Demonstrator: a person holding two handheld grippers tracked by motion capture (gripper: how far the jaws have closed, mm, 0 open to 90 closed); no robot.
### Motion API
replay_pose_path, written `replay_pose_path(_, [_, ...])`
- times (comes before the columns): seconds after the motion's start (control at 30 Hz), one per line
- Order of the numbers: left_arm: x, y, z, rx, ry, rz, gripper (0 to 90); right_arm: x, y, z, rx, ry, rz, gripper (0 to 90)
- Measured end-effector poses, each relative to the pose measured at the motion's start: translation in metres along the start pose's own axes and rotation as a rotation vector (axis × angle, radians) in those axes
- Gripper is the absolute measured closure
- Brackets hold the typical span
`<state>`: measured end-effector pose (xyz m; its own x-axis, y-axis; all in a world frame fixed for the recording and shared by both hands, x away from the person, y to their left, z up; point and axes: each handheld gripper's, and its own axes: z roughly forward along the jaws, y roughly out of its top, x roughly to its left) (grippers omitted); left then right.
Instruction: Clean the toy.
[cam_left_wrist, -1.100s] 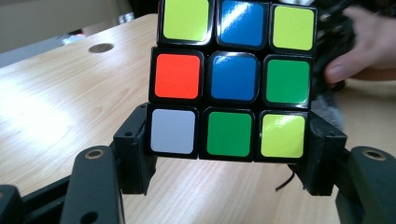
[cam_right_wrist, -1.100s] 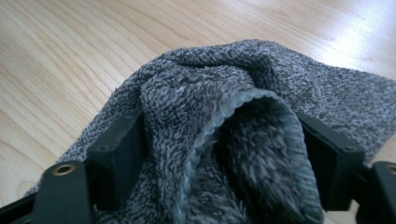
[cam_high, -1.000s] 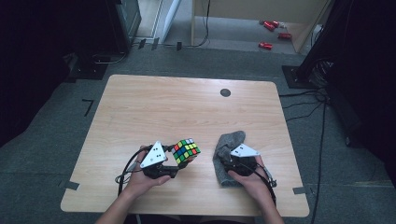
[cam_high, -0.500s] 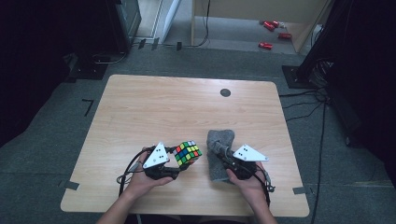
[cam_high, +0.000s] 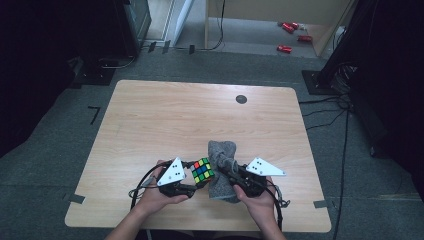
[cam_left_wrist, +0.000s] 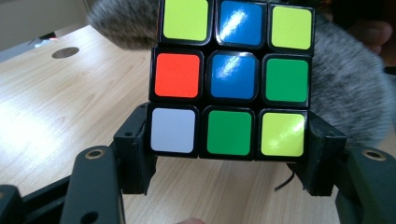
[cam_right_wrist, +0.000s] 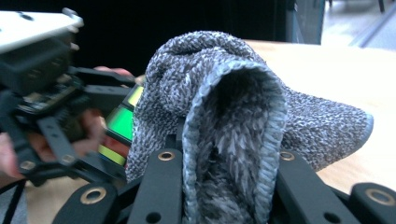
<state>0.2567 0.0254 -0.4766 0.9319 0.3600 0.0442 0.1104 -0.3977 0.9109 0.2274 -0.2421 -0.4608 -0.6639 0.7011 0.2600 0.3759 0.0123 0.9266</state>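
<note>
Here the left tool (cam_left_wrist: 229, 154) clamps the puzzle cube (cam_left_wrist: 231, 77), while the right tool (cam_right_wrist: 224, 163) pinches the grey knitted cloth (cam_right_wrist: 233, 121).

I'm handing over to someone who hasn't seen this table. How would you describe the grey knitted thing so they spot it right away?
Start at the wooden table and go to its near edge, where the person's two hands work. The grey sock lies there, pinched at its open cuff by the right gripper, right beside the puzzle cube. It is the soft, fuzzy, plain grey item; the cube is hard and brightly coloured.
</note>
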Motion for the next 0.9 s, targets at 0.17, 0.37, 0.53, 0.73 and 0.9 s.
replay_pose_path(0.17, [-0.002, 0.0, 0.002, 0.005, -0.007, -0.001, 34.6, 0.011, 0.006, -0.001, -0.012, 0.025, -0.037, 74.8])
replay_pose_path(0.37, [-0.002, 0.0, 0.001, 0.009, -0.007, 0.006, 34.6, 0.007, 0.004, 0.001, 0.013, -0.03, -0.044, 74.5])
replay_pose_path(0.53, [0.001, 0.0, 0.001, -0.004, -0.007, -0.01, 34.6, 0.011, 0.007, -0.002, 0.013, -0.021, -0.06, 74.5])
replay_pose_path(0.73, [-0.004, 0.002, 0.001, -0.007, -0.014, 0.002, 34.6, 0.018, 0.012, -0.001, -0.002, -0.019, -0.084, 74.3])
replay_pose_path(0.9, [-0.001, 0.004, -0.002, -0.026, 0.001, -0.01, 34.5, 0.005, 0.006, -0.004, 0.013, -0.064, -0.051, 74.3])
